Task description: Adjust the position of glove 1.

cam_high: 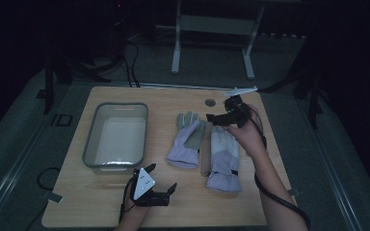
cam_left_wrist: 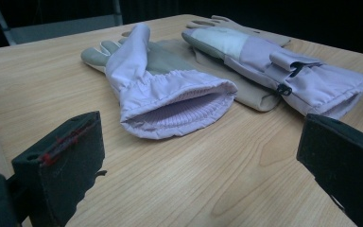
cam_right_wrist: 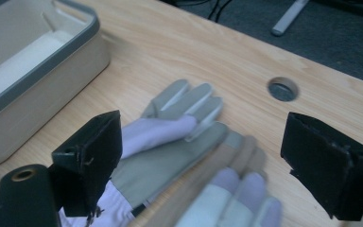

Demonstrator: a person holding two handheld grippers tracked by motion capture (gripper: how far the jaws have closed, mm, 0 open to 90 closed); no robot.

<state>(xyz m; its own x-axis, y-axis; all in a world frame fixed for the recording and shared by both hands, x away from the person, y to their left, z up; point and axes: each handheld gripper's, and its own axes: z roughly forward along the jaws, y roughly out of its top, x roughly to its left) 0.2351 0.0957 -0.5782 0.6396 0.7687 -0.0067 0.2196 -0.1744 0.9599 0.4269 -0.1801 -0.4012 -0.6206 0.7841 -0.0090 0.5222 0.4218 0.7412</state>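
Two lilac-and-grey gloves lie side by side in the middle of the wooden table. The left glove lies palm up, its open cuff facing my left gripper. The right glove has a strap and buckle, and a tan layer shows along its edge. My left gripper stands open near the table's front edge, short of the cuffs, holding nothing. My right gripper hovers open over the gloves' fingertips, with nothing between its pads.
A clear plastic bin with a grey rim stands empty at the left of the table. A round cable hole sits near the far edge. Beyond the table are a white stand's legs and cables on the floor.
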